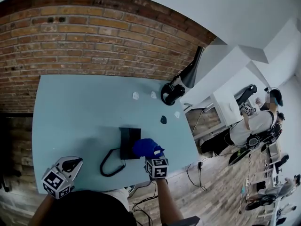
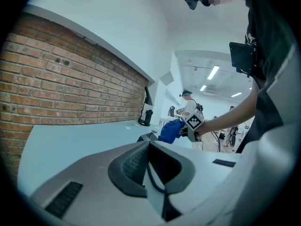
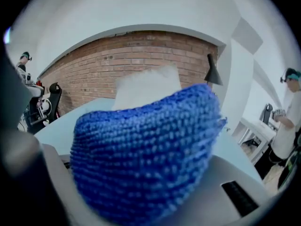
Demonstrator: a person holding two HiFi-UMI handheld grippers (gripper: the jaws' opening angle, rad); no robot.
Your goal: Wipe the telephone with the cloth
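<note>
Now, left gripper (image 1: 71, 165): I have it low and left of the telephone, off the table's near edge; its own view has the jaws (image 2: 150, 173) clenched together on nothing.
Table (image 1: 70, 112): pale blue, running out under the telephone on every side.
Cord (image 1: 109, 165): black, looping out from the telephone's near left corner.
Telephone (image 1: 128, 141): black, lying on the table near the front edge; from the left gripper view it is a small dark shape (image 2: 145, 137) ahead.
Cloth (image 1: 146, 148): blue, bunched, pressed over the telephone's near right corner; it fills the right gripper view (image 3: 146, 159).
Right gripper (image 1: 153, 157): just right of the telephone, jaws clamped on the cloth, marker cube toward me.
Scraps (image 1: 135, 96): small white bits beyond the telephone, well apart from it.
Dark lump (image 1: 163, 119): small, beyond and right of the telephone; what it is I cannot tell.
Lamp (image 1: 181, 84): black, far beyond the telephone, at the table's back right corner.
Person (image 1: 254, 121): far right of the telephone, off the table.
</note>
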